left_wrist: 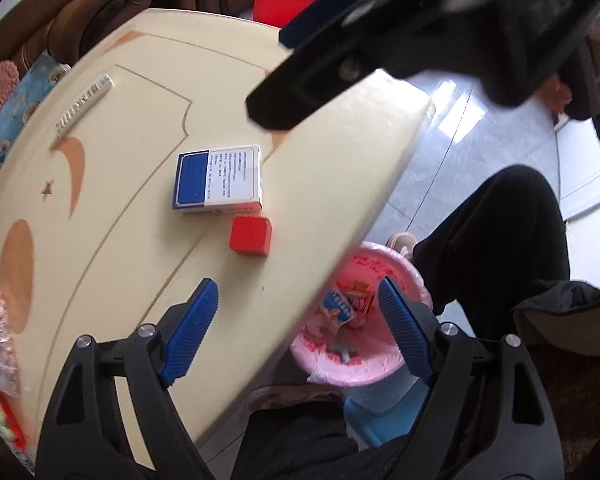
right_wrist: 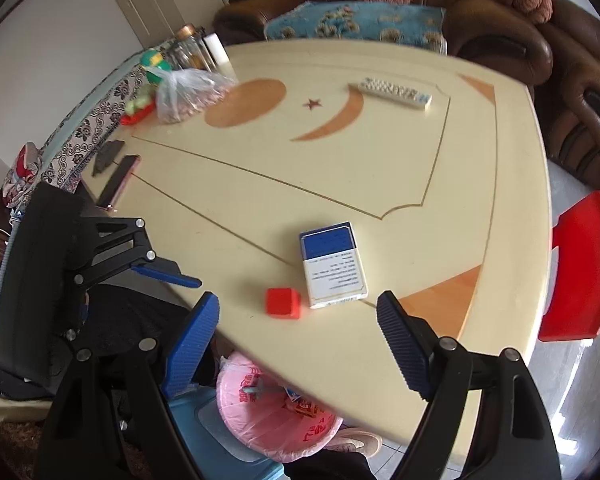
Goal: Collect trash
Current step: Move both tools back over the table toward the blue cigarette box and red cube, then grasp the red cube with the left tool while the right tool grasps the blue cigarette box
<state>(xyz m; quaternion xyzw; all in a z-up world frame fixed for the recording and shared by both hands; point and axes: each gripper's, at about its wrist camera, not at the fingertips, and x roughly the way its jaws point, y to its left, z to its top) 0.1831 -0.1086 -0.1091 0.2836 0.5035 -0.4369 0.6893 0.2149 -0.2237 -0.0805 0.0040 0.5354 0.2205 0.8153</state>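
We see a blue-and-white box (right_wrist: 334, 265) lying flat on the table, a small red cube (right_wrist: 283, 302) just beside it, and wrappers (small, colourful) (left_wrist: 346, 303) inside the pink-lined bin (left_wrist: 380, 360) below.

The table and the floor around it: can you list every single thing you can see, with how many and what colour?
table: one, cream with orange shapes, centre
box: one, blue and white, on the table near its edge
cube: one, red, beside the box
remote control: one, white, far side of the table
plastic bag: one, clear, far left of the table
phone: one, dark, left edge of the table
bin: one, pink liner with wrappers inside, on the floor under the table edge
stool: one, red, right of the table
sofa: one, brown, behind the table
left gripper: one, black with blue pads, open, empty
right gripper: one, same colours, open, empty
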